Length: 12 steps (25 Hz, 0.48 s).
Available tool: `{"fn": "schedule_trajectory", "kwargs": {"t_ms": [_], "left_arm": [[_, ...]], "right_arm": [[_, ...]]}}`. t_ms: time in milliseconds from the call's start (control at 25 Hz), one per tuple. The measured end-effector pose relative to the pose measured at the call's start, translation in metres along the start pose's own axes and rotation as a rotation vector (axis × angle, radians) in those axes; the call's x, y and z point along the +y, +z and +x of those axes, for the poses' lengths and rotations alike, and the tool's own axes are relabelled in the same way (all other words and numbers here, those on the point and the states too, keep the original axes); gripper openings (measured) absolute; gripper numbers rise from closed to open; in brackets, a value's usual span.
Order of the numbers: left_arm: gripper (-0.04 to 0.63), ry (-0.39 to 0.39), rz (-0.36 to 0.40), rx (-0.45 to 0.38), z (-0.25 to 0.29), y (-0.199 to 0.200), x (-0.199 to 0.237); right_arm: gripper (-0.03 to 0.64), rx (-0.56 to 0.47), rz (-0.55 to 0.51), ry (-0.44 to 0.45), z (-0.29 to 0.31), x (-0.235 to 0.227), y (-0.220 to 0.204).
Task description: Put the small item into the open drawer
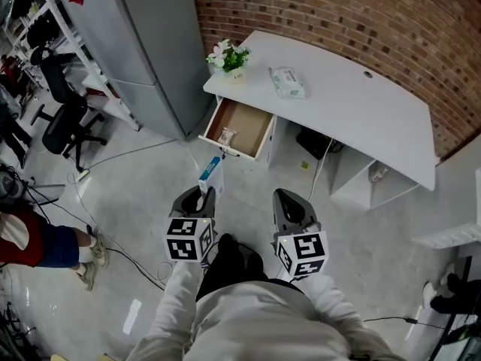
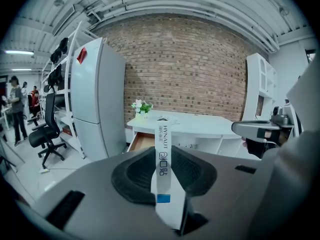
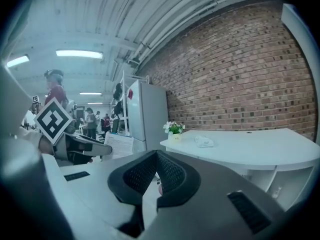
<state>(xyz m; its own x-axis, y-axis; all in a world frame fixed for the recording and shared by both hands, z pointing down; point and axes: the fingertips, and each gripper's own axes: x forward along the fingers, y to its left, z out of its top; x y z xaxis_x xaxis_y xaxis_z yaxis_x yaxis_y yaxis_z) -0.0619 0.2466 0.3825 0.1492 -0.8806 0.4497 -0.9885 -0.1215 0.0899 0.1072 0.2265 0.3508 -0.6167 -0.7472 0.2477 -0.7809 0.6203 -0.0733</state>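
A small flat white box with a blue end (image 1: 210, 173) stands upright between the pads of my left gripper (image 1: 204, 192), which is shut on it. In the left gripper view the box (image 2: 162, 164) shows its printed narrow edge in the left gripper (image 2: 162, 151). Ahead, the open drawer (image 1: 228, 150) juts from the left end of the white desk (image 1: 353, 104), with a small packet (image 1: 225, 136) inside. The drawer (image 2: 142, 141) is some way off across the floor. My right gripper (image 1: 289, 198) hangs beside the left, shut and empty, its pads meeting in the right gripper view (image 3: 156, 156).
A flower pot (image 1: 229, 57) and a tissue pack (image 1: 288, 82) sit on the desk. A grey fridge (image 1: 150, 43) stands left of the drawer, with a black office chair (image 1: 64, 119) and shelving beyond. A person's legs (image 1: 37, 243) and cables are at the left.
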Motion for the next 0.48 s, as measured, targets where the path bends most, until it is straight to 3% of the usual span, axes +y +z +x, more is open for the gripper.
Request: {"fn": "schedule_trajectory", "kwargs": {"t_ms": [480], "left_arm": [[0.101, -0.043, 0.022, 0.032, 0.057, 0.010, 0.013]], "right_arm": [[0.026, 0.016, 0.023, -0.060, 0.038, -0.033, 0.000]]}}
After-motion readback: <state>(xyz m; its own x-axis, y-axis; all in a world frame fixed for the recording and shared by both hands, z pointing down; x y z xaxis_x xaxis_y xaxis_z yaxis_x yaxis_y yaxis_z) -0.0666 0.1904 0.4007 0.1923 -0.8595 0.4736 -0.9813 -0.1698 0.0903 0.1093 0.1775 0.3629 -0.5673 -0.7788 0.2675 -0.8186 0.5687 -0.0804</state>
